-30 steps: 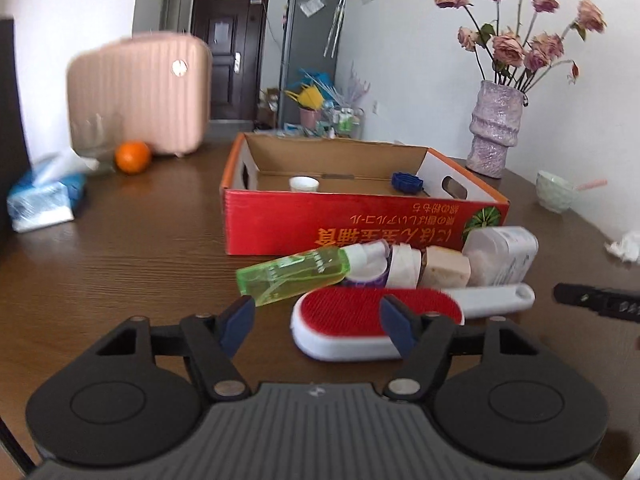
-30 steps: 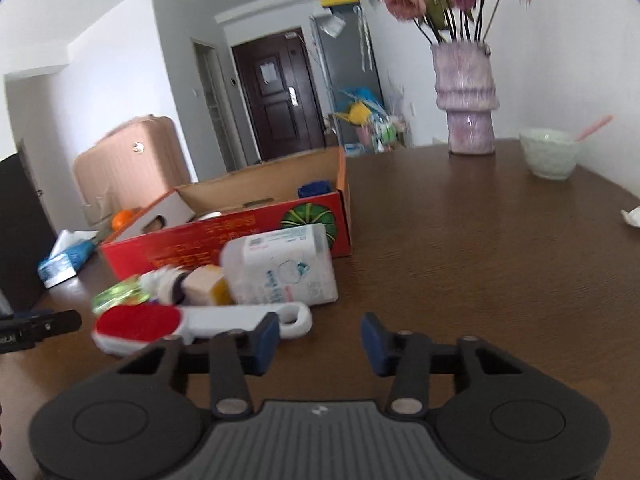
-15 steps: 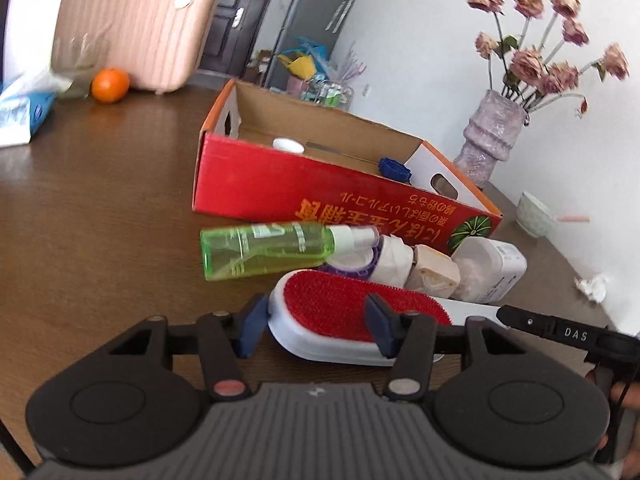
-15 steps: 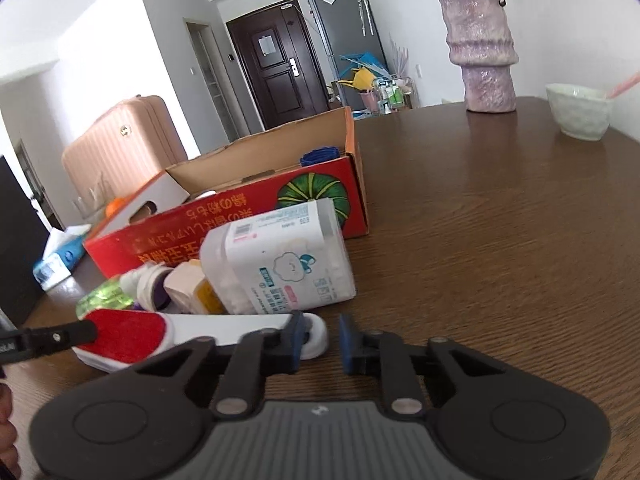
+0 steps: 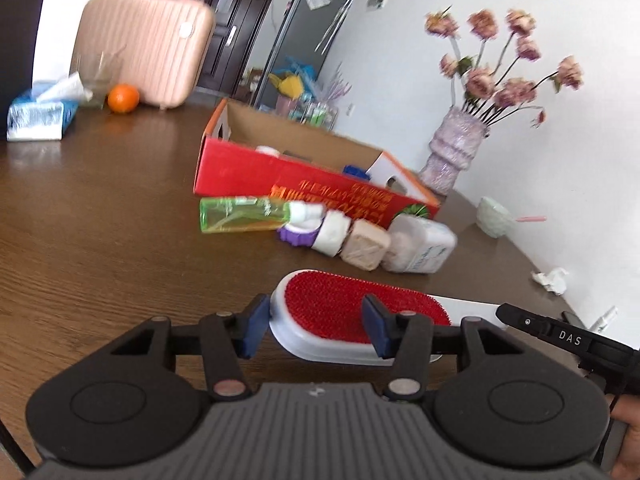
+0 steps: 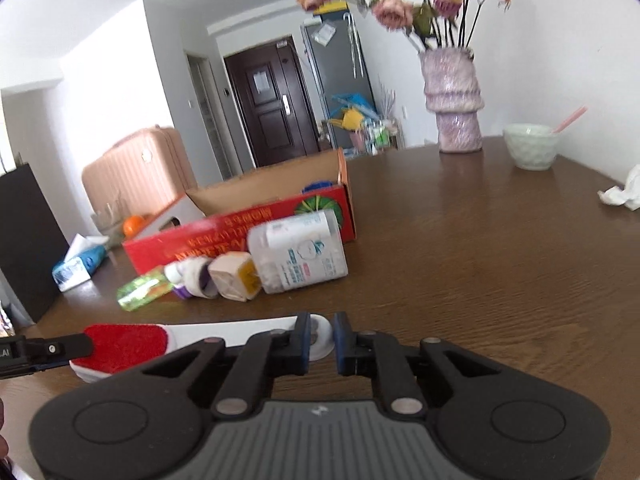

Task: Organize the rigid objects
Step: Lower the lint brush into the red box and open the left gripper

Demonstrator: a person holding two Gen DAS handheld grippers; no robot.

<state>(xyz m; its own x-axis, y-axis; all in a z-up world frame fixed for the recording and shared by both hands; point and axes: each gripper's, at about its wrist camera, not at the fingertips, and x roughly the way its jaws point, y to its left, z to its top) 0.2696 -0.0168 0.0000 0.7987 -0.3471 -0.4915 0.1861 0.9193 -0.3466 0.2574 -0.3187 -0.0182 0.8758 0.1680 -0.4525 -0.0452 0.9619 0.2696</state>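
Observation:
A lint brush with a red pad (image 5: 352, 304) and a long white handle (image 6: 232, 330) is held between both grippers, apart from the row of items. My left gripper (image 5: 316, 330) is shut across the red head, its blue pads against both sides. My right gripper (image 6: 321, 338) is shut on the ring end of the handle. A red cardboard box (image 5: 304, 184) stands open behind. In front of it lie a green bottle (image 5: 240, 214), a purple-capped white roll (image 5: 332, 230), a beige block (image 5: 366, 244) and a white jar (image 5: 420, 248).
A purple vase (image 6: 456, 100) with dried roses and a pale green bowl (image 6: 530, 146) stand at the back right. A crumpled tissue (image 6: 620, 194) lies near the right edge. An orange (image 5: 123, 98), a tissue pack (image 5: 40, 114) and a pink suitcase (image 5: 148, 44) are far left.
Both grippers closed on the lint brush, left on the head and right on the handle end. The brush has come away from the row of items, toward the cameras.

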